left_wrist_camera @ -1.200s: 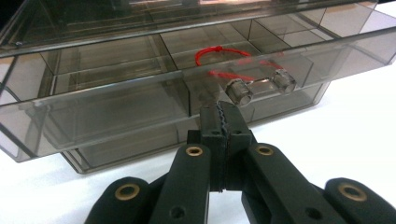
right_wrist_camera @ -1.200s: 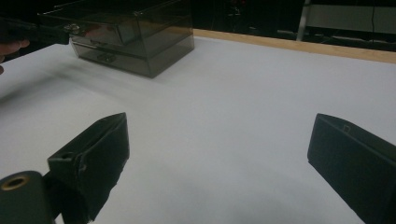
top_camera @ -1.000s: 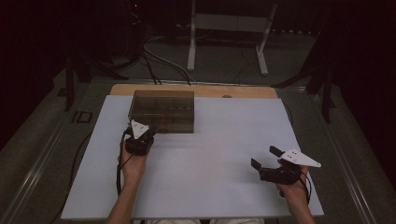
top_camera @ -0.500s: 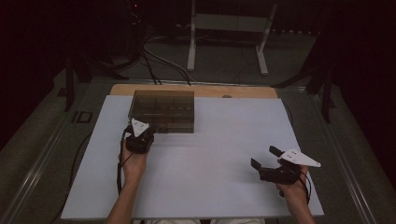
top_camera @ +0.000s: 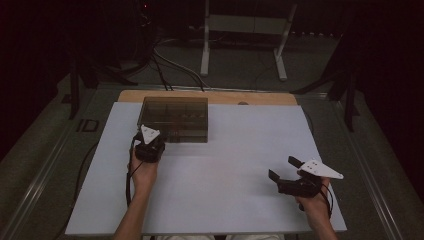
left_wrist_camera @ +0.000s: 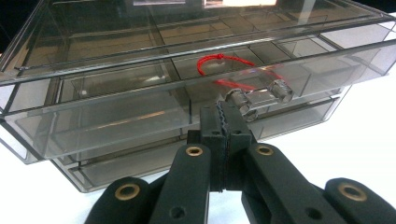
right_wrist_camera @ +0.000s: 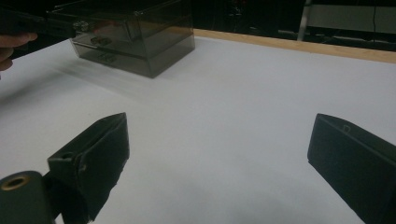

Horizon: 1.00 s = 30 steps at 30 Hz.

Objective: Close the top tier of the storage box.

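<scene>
Up close in the left gripper view, left gripper [left_wrist_camera: 225,108] with both jaws pressed together, tips right at the clear knob [left_wrist_camera: 259,97] on the front of the smoky plastic drawer box [left_wrist_camera: 140,84]; cannot tell whether anything of the knob is pinched between the pads. Red cord [left_wrist_camera: 219,70] looped inside a compartment just behind that knob. Several divided compartments visible through the transparent top.

From the high view, drawer box [top_camera: 175,119] sitting at the far left part of the white table [top_camera: 240,150], near the wooden strip along its far edge. Left gripper [top_camera: 149,146] against the box's near left corner, held by the left hand [top_camera: 143,172].

Well apart, near the table's right front edge, right gripper [top_camera: 284,168] in the right hand [top_camera: 314,205], its 2 jaws spread wide with nothing between them. Same wide gap in the right gripper view [right_wrist_camera: 219,154], bare tabletop [right_wrist_camera: 243,107] beyond, drawer box [right_wrist_camera: 135,32] far off at upper left.
</scene>
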Motion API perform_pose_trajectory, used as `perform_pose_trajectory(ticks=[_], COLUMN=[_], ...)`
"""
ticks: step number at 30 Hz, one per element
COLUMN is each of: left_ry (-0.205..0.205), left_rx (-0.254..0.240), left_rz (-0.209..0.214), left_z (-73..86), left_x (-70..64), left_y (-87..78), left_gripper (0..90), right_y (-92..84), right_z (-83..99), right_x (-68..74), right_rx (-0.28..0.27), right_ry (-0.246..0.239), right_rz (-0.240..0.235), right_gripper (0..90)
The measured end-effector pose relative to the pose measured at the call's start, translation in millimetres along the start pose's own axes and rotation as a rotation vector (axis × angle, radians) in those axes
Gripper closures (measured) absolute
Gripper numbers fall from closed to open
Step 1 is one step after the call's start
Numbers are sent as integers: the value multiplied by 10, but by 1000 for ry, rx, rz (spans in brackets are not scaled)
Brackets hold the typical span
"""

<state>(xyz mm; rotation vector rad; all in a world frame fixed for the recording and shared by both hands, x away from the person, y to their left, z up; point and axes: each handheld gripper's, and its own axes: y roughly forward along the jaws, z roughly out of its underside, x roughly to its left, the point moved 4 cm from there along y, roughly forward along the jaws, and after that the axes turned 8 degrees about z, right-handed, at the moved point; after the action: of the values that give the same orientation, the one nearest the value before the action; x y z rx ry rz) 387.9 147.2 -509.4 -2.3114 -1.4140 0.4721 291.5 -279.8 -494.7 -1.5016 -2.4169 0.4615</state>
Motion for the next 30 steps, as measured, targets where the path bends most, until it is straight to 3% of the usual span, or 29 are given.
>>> perform_pose_trajectory(ticks=[30], left_ry=[-19], left_rx=[-6], left_rz=[-9], left_z=[-93], left_x=[37], left_y=[86], left_gripper=[900], right_y=[4], right_z=[4], right_x=[0], right_rx=[3], right_ry=[2], right_rz=[1], right_gripper=[56])
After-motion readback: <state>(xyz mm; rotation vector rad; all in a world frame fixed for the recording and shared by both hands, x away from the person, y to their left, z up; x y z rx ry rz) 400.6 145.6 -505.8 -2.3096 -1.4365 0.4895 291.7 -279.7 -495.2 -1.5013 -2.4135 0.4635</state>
